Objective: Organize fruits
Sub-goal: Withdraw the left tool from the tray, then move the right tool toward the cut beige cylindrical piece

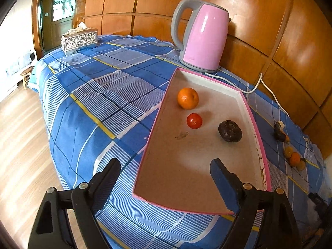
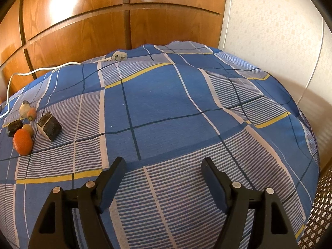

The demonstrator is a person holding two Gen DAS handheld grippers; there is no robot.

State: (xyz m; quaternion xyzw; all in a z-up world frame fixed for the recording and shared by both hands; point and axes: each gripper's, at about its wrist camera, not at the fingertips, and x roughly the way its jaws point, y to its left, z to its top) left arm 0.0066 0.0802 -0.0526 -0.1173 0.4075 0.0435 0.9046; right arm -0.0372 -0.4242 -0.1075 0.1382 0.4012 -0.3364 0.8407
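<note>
- A shallow rectangular cardboard tray with pink outer walls and a pale, stained floor (image 1: 247, 112) lies on the blue, white and yellow checked cloth (image 1: 99, 95); its long axis runs from the near edge toward 12 o'clock, ending just short of the glossy pink kettle with grey handle (image 1: 204, 37).
- 3 fruits sit apart inside it: a round dimpled orange (image 1: 188, 98) farthest, a smaller smooth red fruit (image 1: 194, 120) at its 6 o'clock, and a dark wrinkled purple-brown fruit (image 1: 230, 133) at 4 o'clock from the red one.
- The left gripper (image 1: 166, 171) stands wide with nothing between its blue-padded black fingers, above the tray's near left wall.
- The right gripper (image 2: 162, 168) stands fairly wide and bare over the cloth.
- At its 10 o'clock lies a loose cluster: an orange fruit (image 2: 22, 142), a dark cut wedge with a pale face (image 2: 49, 129) and smaller pieces.
</note>
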